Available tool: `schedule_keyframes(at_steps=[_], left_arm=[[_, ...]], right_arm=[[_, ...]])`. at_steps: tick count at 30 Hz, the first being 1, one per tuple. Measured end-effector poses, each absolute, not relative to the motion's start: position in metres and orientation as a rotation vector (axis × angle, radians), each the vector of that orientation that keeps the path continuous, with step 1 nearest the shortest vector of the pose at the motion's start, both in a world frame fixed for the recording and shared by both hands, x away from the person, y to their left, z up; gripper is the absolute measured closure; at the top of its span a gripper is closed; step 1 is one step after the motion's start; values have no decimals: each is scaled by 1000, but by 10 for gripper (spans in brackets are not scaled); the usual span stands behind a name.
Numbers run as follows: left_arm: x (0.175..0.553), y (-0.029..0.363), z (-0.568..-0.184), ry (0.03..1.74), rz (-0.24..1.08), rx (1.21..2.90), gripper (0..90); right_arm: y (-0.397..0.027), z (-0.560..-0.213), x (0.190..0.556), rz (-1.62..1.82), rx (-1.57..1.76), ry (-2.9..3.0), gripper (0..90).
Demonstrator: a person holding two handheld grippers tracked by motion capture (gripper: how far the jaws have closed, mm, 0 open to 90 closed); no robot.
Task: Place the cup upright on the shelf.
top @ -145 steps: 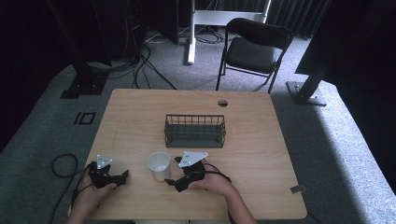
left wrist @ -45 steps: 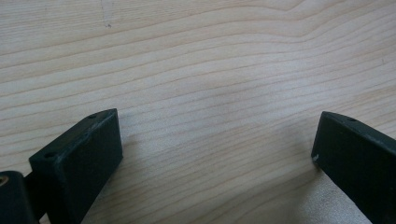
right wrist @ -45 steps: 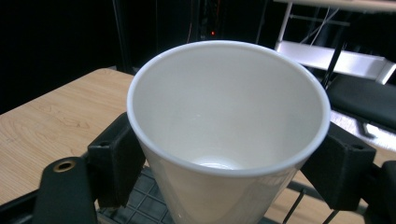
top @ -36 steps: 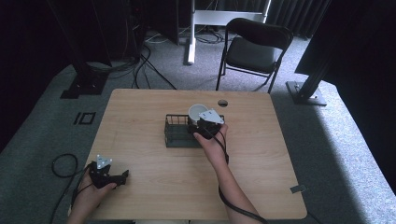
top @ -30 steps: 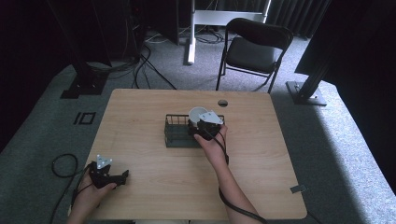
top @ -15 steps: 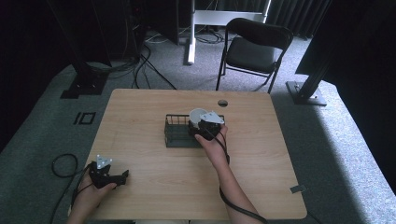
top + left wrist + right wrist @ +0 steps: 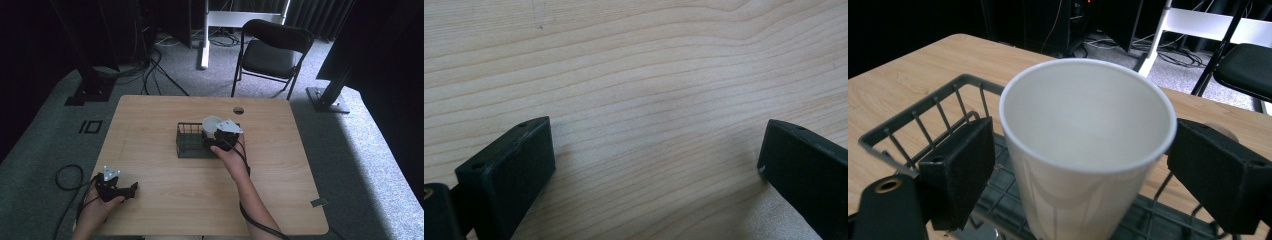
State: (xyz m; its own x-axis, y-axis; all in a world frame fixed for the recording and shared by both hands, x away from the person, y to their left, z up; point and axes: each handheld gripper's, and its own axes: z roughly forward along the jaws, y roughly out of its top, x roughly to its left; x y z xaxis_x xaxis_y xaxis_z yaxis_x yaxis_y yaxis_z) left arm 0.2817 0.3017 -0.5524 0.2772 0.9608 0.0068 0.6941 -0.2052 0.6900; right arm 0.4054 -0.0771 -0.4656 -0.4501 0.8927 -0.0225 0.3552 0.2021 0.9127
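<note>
Count: one white paper cup (image 7: 1088, 150), one dark wire basket (image 7: 192, 142), two grippers, one wooden table (image 7: 165, 110).

Right gripper (image 7: 1080, 160): jaws spread about cup-wide, one each side of the cup. The left jaw looks against the cup wall; at the right jaw the rim sits just beside the pad, and I cannot tell whether it is touching. Cup stands upright between the fingers, mouth open, nothing visible inside it. From the high view the cup (image 7: 212, 125) sits at the right end of the basket with the right gripper (image 7: 223, 136) over the near rail; the cup's base is down among the basket's bottom wires. The rest of the basket, out beyond the left jaw, holds nothing.

Left gripper (image 7: 654, 165): jaws wide apart, only bare wood grain between the fingers, tips close to the table surface. In the high view the left gripper (image 7: 114, 186) sits near the table's front-left corner, well apart from the basket.

Room: basket rails are close around the right jaws on the left and near sides. Open tabletop lies between the two grippers and all round the basket. A small round hole (image 7: 238, 110) is in the table just beyond the cup, near the far edge.
</note>
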Motion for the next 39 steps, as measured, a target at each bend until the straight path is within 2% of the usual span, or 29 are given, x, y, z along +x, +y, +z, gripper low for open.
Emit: schedule_keyframes(at_steps=[16,39], left_arm=[[282,302,-552,1481,602,1977,22],[282,302,-553,1481,603,1975,22]], right_arm=[[-97,-463,383,1236,1130,1900,117],[-137,-478,355,1213,1136,1884,117]])
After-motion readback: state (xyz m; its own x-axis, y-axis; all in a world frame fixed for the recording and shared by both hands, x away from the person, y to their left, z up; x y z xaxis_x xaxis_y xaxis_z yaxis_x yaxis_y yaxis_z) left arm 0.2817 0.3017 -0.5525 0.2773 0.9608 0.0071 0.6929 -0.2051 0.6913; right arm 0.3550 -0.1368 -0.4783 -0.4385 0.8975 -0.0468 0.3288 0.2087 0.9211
